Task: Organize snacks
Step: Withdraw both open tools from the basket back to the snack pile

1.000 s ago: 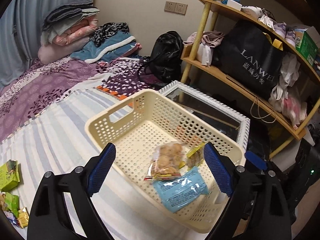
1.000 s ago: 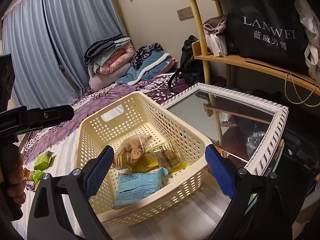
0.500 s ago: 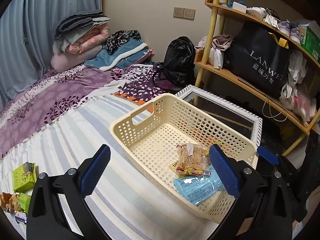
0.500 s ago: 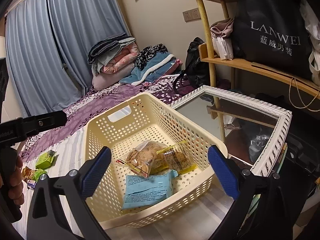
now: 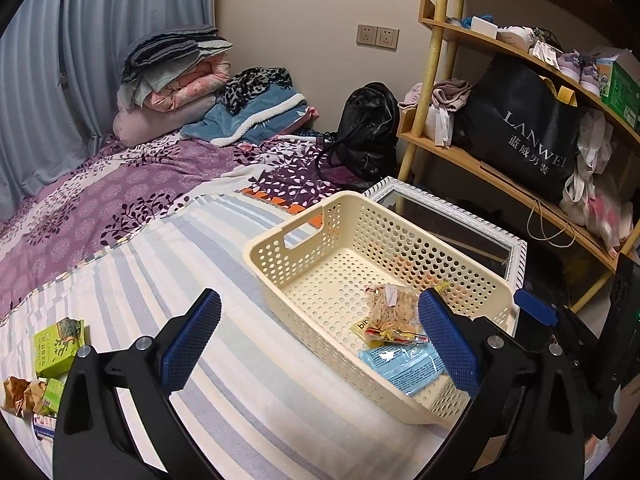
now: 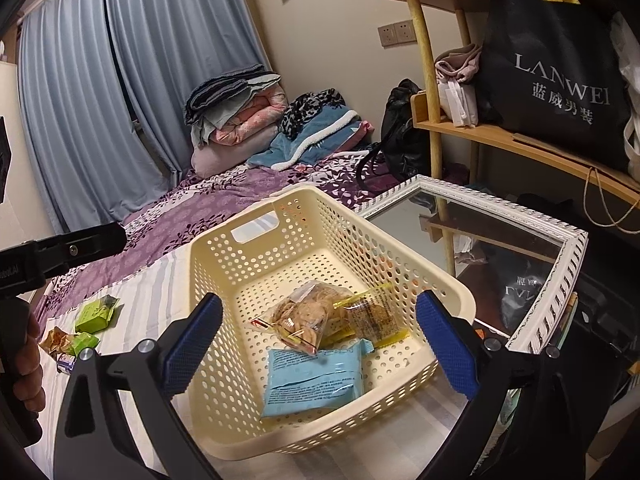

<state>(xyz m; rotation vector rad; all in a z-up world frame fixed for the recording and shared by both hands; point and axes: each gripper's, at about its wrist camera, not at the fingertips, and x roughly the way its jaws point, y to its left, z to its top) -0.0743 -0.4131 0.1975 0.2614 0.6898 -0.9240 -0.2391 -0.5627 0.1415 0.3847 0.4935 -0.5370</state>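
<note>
Three packets lay in the cream basket (image 6: pixel 256 280): biscuit bag (image 6: pixel 304 320), yellow-edged packet (image 6: pixel 372 316), blue pouch (image 6: pixel 316 376). Left gripper (image 5: pixel 320 344) and right gripper (image 6: pixel 320 344) had just spread wide, both empty. Best next: left swings toward the green packets (image 5: pixel 58 346) on the striped sheet, approaching low, pinching one flat.

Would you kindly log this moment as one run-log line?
left gripper: open, empty | right gripper: open, empty | basket: three snack packs inside | green packs: on bed, not yet collected
</note>
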